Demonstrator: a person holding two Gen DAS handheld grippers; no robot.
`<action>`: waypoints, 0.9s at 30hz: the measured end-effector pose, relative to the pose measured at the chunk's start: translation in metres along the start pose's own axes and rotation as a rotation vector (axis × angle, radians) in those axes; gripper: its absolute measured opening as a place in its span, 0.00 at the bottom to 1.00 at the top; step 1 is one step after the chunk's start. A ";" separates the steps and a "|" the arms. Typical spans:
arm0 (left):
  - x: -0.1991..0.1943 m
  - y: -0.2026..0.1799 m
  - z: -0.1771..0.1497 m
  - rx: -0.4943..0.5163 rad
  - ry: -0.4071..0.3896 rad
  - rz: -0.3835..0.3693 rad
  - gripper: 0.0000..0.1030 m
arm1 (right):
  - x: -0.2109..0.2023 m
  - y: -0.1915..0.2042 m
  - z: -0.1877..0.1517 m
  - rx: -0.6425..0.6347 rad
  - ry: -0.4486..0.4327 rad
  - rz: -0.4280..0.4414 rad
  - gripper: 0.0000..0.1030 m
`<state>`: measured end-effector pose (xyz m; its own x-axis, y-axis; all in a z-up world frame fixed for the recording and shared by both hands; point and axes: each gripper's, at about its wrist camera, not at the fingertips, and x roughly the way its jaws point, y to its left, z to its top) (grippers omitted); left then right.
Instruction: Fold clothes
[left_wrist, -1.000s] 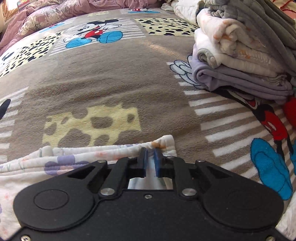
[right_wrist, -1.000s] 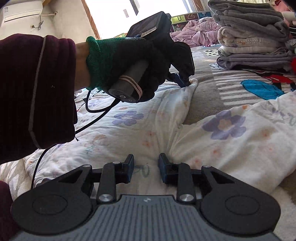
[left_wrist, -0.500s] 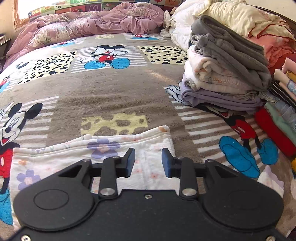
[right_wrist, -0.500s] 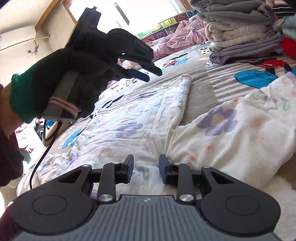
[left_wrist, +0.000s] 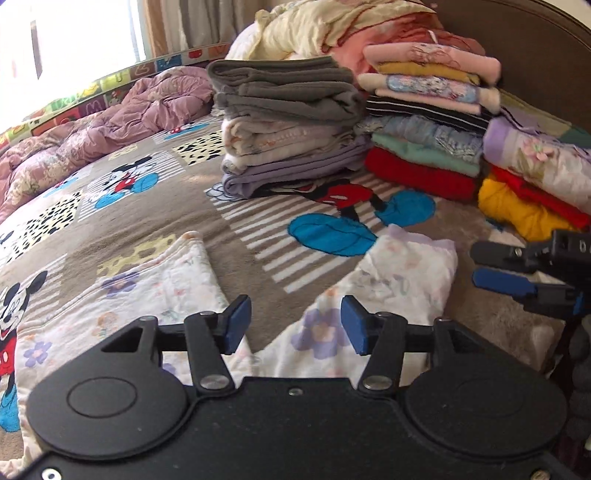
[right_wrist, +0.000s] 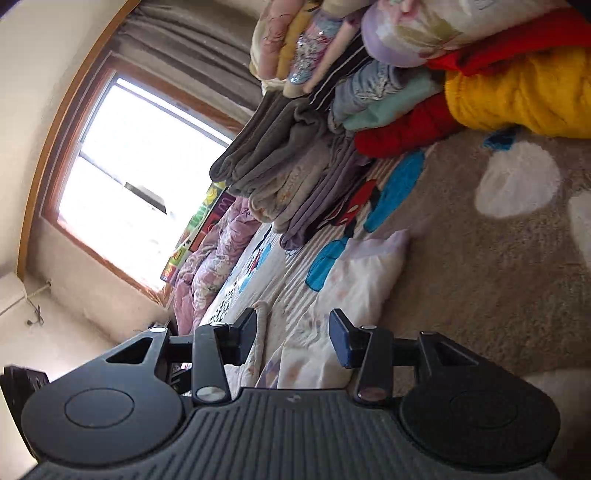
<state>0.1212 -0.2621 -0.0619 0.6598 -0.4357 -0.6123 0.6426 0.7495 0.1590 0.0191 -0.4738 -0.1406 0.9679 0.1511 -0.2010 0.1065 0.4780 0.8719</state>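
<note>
Floral pants (left_wrist: 155, 291) lay spread on the bed (left_wrist: 155, 206), legs splayed in a V just ahead of the left claw (left_wrist: 293, 323). Left claw wide open, empty; right claw (right_wrist: 291, 334) also wide open, holding nothing. Fabric looked thin, soft, light, prob. floppy; best pinched at a cuff (left_wrist: 417, 245). Waistband hidden under claw bodies; right view tilted, blurry.

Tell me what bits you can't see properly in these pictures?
- Flowery pyjama trousers: in the left wrist view their waist end is hidden behind the left claw.
- Right claw: cut off by the right edge of the left wrist view, so only its fingers show.
- Window: right wrist view, glare washes out everything outside.
- Piles of folded clothes: cut off by the top edge in the right wrist view.
</note>
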 end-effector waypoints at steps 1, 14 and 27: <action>0.004 -0.017 -0.002 0.045 0.006 -0.018 0.54 | -0.002 -0.004 0.002 0.018 -0.013 -0.004 0.44; 0.083 -0.133 0.011 0.404 0.052 0.082 0.52 | -0.029 -0.060 0.021 0.255 -0.183 -0.058 0.44; 0.010 -0.023 0.057 -0.153 -0.055 -0.068 0.06 | -0.010 0.012 -0.015 -0.187 0.004 -0.005 0.47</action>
<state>0.1354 -0.3128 -0.0276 0.6400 -0.5111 -0.5737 0.6220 0.7830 -0.0037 0.0078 -0.4567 -0.1344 0.9664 0.1519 -0.2073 0.0664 0.6315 0.7725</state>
